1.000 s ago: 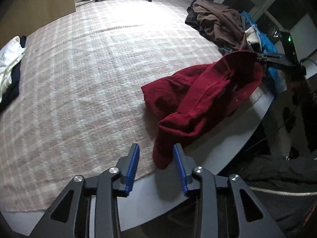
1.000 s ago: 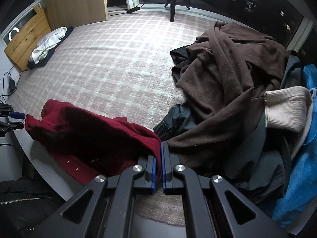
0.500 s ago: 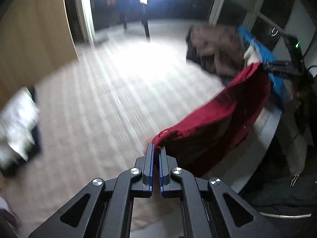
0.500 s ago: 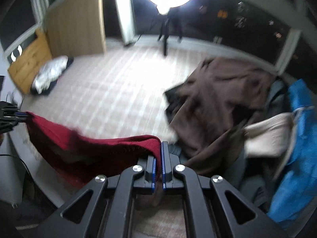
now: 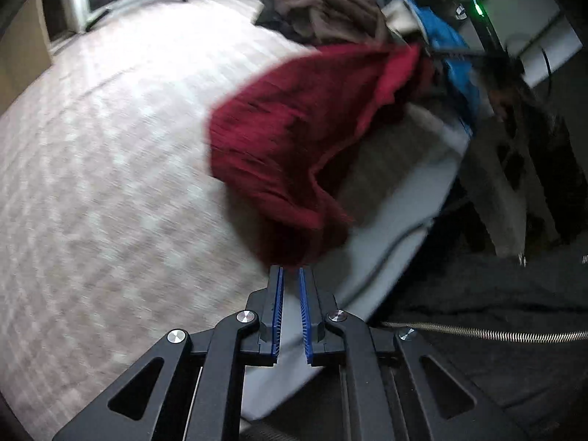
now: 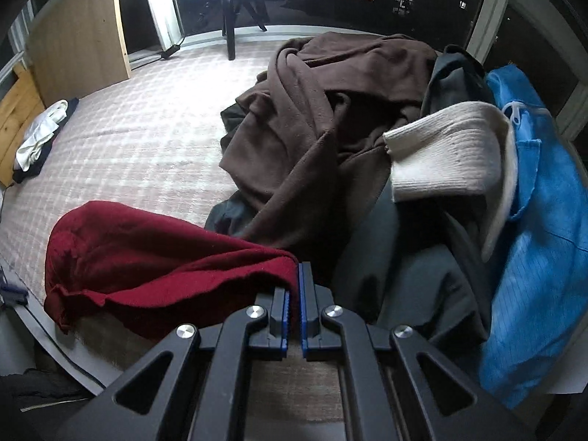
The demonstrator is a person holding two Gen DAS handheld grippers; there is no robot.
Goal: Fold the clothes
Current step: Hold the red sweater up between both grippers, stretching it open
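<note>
In the left wrist view we see the left gripper (image 5: 290, 275) at lower centre, its blue pads a narrow gap apart and opening; the red garment (image 5: 294, 136) hangs just above the tips, and motion blur keeps us from telling whether any cloth lies between them. That garment stretches toward the upper right, where the right gripper is only a dark smear. In the right wrist view the right gripper (image 6: 297, 275) is clamped on a red edge (image 6: 154, 257) at lower centre. The cloth sags to the lower left over the checked blanket (image 6: 139, 139). Behind, the brown garment (image 6: 323, 117), cream knit (image 6: 448, 158) and blue fabric (image 6: 544, 242) overlap, hiding darker clothes beneath.
</note>
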